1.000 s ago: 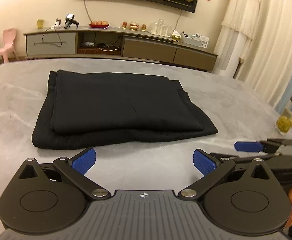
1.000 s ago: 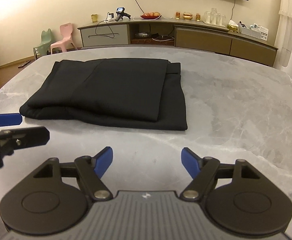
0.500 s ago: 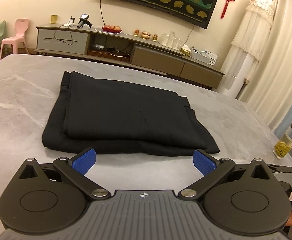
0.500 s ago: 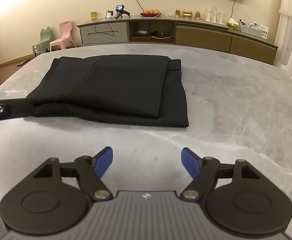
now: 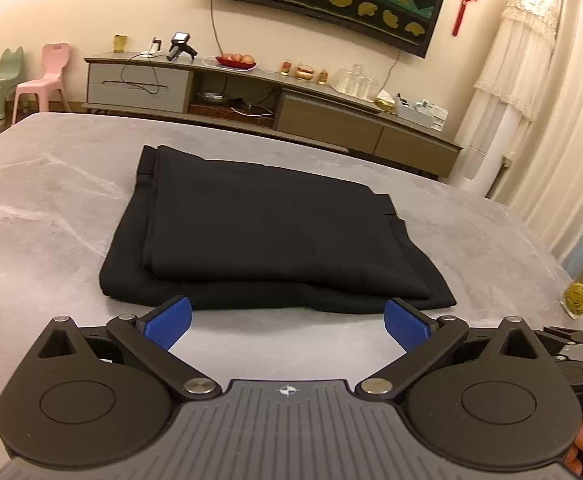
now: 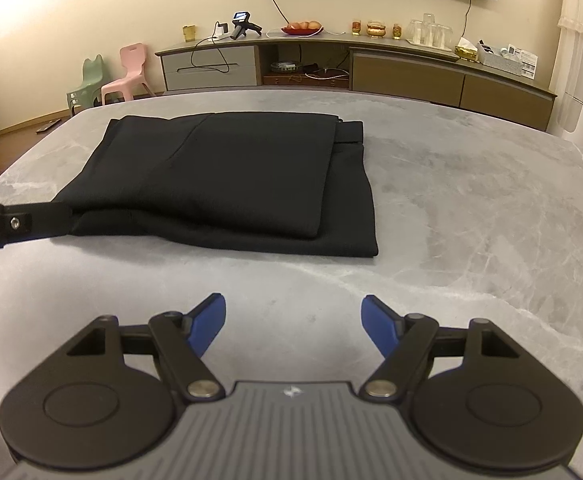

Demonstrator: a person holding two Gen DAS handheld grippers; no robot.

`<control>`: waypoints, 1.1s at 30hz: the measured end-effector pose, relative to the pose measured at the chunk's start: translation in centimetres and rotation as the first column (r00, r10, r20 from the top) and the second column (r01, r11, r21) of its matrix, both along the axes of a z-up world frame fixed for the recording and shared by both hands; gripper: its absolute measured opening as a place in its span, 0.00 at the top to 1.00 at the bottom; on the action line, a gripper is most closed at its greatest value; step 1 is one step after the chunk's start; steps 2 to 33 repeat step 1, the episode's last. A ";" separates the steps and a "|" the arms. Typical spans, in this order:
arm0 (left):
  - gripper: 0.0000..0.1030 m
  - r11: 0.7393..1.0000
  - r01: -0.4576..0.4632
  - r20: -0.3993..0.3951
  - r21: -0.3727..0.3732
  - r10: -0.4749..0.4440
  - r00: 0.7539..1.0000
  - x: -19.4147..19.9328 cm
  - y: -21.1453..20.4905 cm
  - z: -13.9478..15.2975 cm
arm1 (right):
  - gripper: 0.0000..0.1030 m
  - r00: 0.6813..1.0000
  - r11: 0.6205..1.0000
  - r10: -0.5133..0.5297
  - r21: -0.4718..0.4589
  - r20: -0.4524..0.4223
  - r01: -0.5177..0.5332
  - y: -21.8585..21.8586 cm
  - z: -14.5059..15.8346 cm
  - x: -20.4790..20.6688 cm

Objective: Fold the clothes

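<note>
A black garment [image 5: 267,232] lies folded in flat layers on the grey marble table [image 5: 43,240]; it also shows in the right wrist view [image 6: 231,180]. My left gripper [image 5: 287,322] is open and empty, just short of the garment's near edge. My right gripper [image 6: 293,326] is open and empty, over bare table a short way in front of the garment's near edge. One black finger of the left gripper [image 6: 15,224] shows at the left of the right wrist view, beside the garment's left corner.
A glass jar with yellow contents [image 5: 581,294] stands near the table's right edge. A long TV cabinet [image 6: 351,68] with small items runs along the far wall. Two small plastic chairs [image 6: 107,76] stand at the far left. Curtains [image 5: 551,120] hang at the right.
The left gripper has risen and tilted up, with the garment now lower in its view and just ahead of its fingertips. The right gripper has barely moved. The garment lies as before.
</note>
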State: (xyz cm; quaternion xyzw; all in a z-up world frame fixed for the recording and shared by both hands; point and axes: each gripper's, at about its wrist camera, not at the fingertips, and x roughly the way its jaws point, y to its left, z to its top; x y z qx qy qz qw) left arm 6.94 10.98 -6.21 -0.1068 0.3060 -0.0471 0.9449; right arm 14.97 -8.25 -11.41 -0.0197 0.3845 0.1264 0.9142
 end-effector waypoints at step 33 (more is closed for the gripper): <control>0.02 1.000 -0.003 -0.001 -0.003 0.003 1.000 0.0 0.1 0.0 | 0.26 1.000 1.000 -0.001 0.001 0.000 0.001 0.0 0.0 0.0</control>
